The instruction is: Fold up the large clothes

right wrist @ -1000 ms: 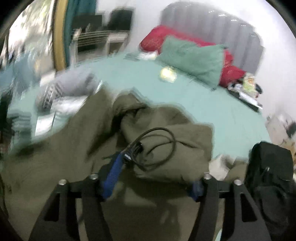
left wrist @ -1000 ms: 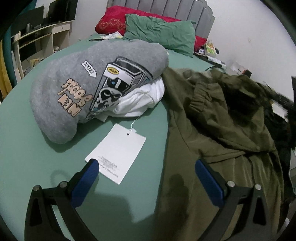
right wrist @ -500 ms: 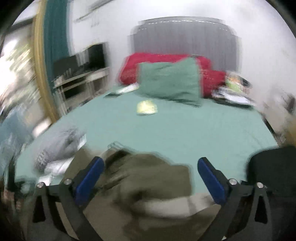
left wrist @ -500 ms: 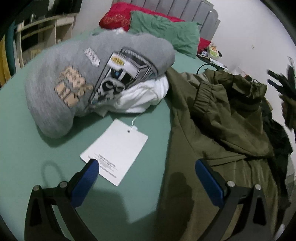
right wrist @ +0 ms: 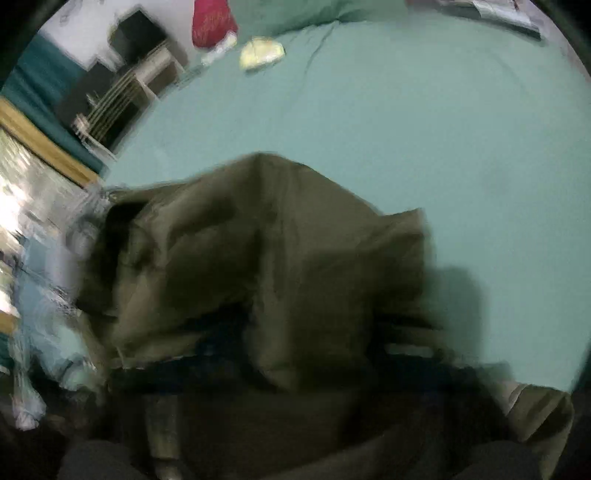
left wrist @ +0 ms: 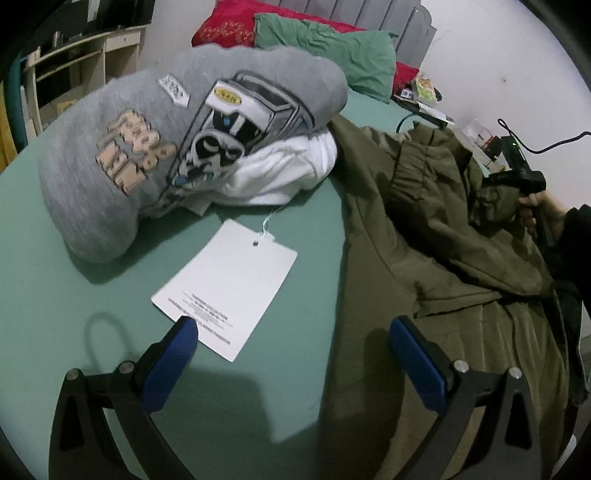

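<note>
An olive green jacket (left wrist: 424,258) lies crumpled on the right half of the green bed sheet (left wrist: 74,295). My left gripper (left wrist: 291,354) hovers open over the jacket's left edge, its blue pads touching nothing. At the far right a hand holds my right gripper (left wrist: 513,181) down on a bunched fold of the jacket. In the blurred right wrist view the olive jacket (right wrist: 277,258) rises in a pinched ridge from the lower edge and hides the fingers. The jaws are closing with the cloth between them.
A folded grey printed sweatshirt (left wrist: 166,147) rests on a white garment (left wrist: 288,177), with a white paper tag (left wrist: 229,288) in front. Green (left wrist: 325,48) and red (left wrist: 225,29) pillows lean on the headboard. Shelves (left wrist: 74,55) stand left; clutter (left wrist: 424,88) at the far right.
The right gripper, wide open over the bed half a second ago, swung down onto the jacket and closed. Its hand now shows in the left wrist view. The left gripper hardly moved.
</note>
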